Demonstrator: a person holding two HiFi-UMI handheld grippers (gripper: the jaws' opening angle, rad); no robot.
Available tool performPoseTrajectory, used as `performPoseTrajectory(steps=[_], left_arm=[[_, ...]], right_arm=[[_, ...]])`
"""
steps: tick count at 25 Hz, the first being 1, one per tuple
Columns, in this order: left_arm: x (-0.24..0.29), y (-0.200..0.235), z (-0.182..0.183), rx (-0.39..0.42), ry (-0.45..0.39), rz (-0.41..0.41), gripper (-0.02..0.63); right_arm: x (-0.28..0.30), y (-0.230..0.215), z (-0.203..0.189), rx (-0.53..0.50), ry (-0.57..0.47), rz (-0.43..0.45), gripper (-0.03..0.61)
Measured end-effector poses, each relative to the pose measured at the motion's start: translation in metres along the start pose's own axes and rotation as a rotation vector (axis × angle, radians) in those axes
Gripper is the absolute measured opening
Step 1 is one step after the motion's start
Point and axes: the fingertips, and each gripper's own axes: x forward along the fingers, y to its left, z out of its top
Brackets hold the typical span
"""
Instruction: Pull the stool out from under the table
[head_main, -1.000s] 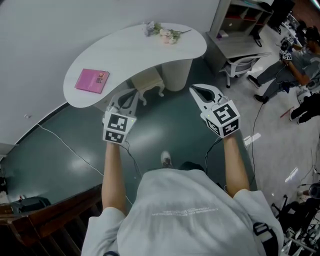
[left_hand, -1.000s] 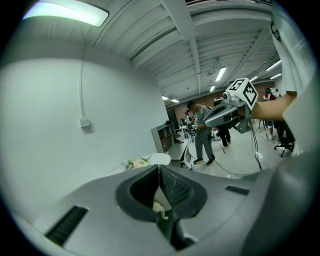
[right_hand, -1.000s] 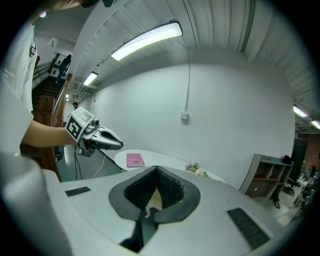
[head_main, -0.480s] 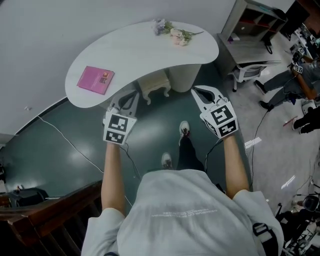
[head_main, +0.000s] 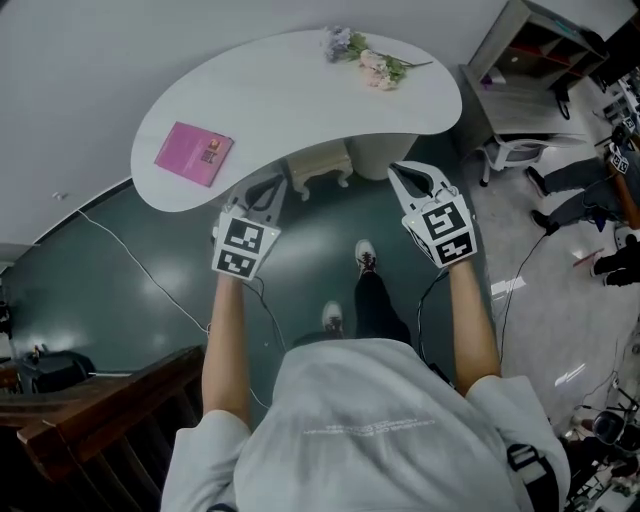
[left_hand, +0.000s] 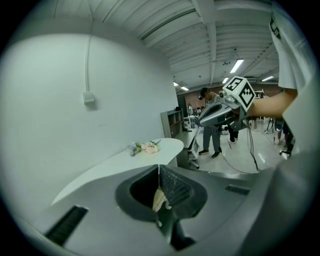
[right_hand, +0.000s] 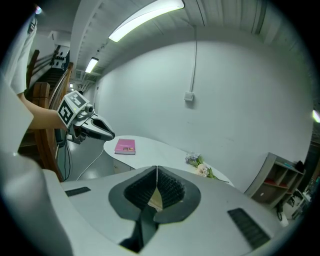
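Observation:
The white stool (head_main: 320, 168) with curved legs stands tucked under the white curved table (head_main: 290, 95); only its front part shows past the table's edge. My left gripper (head_main: 276, 184) hovers just left of the stool, close to the table edge, shut and empty. To the stool's right, at about the same height, my right gripper (head_main: 396, 171) is also shut with nothing in it. In the left gripper view the jaws (left_hand: 159, 168) meet in a closed line, with the table (left_hand: 120, 162) beyond. The right gripper view shows its jaws (right_hand: 157, 170) pressed together too.
A pink book (head_main: 193, 153) and a sprig of flowers (head_main: 376, 62) lie on the table. A grey shelf unit (head_main: 530, 70) and an office chair (head_main: 515, 152) stand at the right, with people beyond. A cable (head_main: 140, 275) crosses the dark floor. A wooden railing (head_main: 90, 420) is at the lower left.
The person has stepped toward the table, one foot now forward. Both grippers have moved closer to the table edge and the stool. Both stay shut.

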Motion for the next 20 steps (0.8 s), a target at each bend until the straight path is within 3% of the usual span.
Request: performPoseTrajectory(steps=[11,20], left_arm=[[0.043,-0.005,-0.045,-0.067,0.096,-0.022,0.018],[0.088,-0.008,-0.121,-0.141,0.186,-0.042,0.018]], right_arm=[[0.051,-0.014,-0.044,0.068,0.034,0.086,0.017],[0.116,-0.012,-0.115,0.133,0.087,0.156,0.017]])
